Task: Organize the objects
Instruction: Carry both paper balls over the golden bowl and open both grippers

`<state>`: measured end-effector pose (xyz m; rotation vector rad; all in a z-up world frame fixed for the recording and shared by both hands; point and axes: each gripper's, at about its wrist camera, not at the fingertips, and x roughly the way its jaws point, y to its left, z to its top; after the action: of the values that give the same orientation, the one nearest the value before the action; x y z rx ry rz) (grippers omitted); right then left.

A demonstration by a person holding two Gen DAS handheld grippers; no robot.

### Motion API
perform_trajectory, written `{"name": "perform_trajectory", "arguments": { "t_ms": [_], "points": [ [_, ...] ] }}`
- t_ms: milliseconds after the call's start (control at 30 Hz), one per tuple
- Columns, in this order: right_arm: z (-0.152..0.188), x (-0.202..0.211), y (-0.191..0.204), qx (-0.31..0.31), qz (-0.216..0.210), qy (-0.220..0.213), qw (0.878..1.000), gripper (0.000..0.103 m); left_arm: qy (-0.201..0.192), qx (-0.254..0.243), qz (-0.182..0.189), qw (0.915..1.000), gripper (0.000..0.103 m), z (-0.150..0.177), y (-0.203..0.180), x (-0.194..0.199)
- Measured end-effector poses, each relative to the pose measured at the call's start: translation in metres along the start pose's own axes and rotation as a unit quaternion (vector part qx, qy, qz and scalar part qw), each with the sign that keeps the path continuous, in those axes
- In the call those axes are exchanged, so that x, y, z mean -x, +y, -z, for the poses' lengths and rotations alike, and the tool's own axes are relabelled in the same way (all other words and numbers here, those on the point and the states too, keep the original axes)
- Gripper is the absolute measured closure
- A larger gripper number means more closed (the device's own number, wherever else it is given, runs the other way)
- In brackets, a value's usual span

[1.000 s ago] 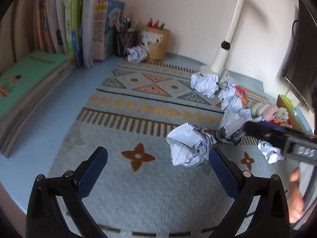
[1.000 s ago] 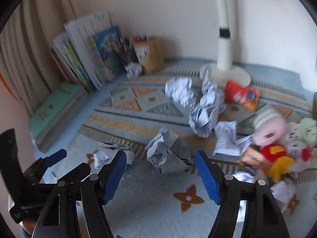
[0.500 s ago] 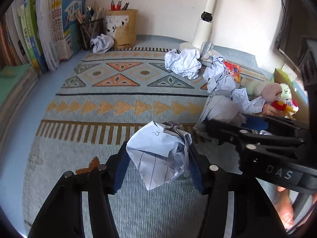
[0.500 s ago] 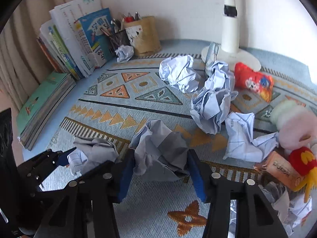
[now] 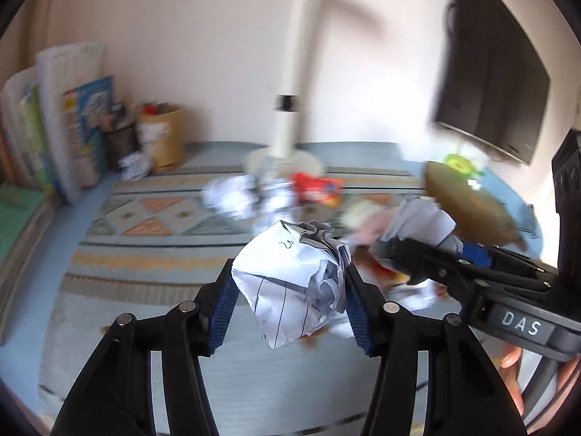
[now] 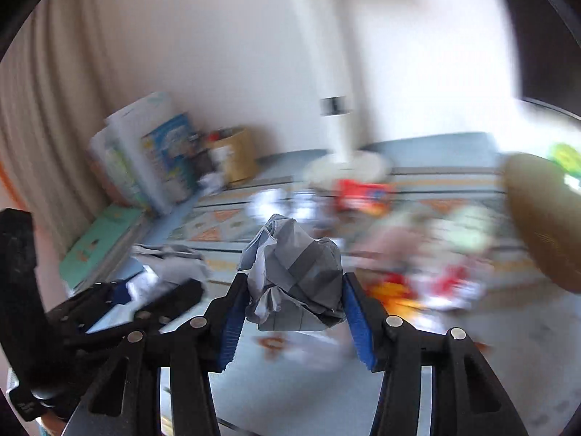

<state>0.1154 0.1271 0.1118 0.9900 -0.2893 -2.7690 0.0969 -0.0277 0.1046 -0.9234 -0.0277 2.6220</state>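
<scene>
Two crumpled white paper balls are clamped, one between each gripper's jaws (image 5: 294,283) (image 6: 296,283). Beyond the jaws: one red snack packet (image 5: 317,189), blurred loose paper uncountable.

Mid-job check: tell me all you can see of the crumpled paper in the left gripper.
The paper ball is a crumpled white sheet with dark ruled lines and a small handwritten mark near its top. It is wadded loosely, with sharp folds and a pointed corner hanging down. The left gripper is shut on it, blue pads pressing both sides. It hangs above the patterned mat, touching nothing else that I can see.
</scene>
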Motion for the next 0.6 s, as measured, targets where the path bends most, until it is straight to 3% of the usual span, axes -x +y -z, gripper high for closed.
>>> {"name": "perform_trajectory", "arguments": {
  "t_ms": [100,200,267,367,600],
  "points": [
    [-0.013,0.041,-0.045,-0.034,0.051,-0.031,0.998,0.052,-0.005,-0.015,0.048,0.9987,0.051,-0.021,-0.052,-0.010],
    [-0.033,0.096,-0.096,-0.071,0.141,-0.089,0.983,0.052,-0.016,-0.034,0.085,0.9957,0.051,-0.046,-0.107,-0.024],
    [-0.040,0.116,-0.130,-0.108,0.178,-0.109,0.972,0.051,-0.012,-0.039,0.122,0.9917,0.051,-0.062,-0.141,-0.042],
    [-0.041,0.123,-0.181,-0.157,0.217,-0.101,0.958,0.051,0.011,-0.035,0.159,0.9866,0.051,-0.075,-0.178,-0.073],
    [-0.033,0.103,-0.246,-0.206,0.221,-0.059,0.951,0.050,0.032,-0.050,0.183,0.9813,0.047,-0.078,-0.228,-0.129]
  ]
}}
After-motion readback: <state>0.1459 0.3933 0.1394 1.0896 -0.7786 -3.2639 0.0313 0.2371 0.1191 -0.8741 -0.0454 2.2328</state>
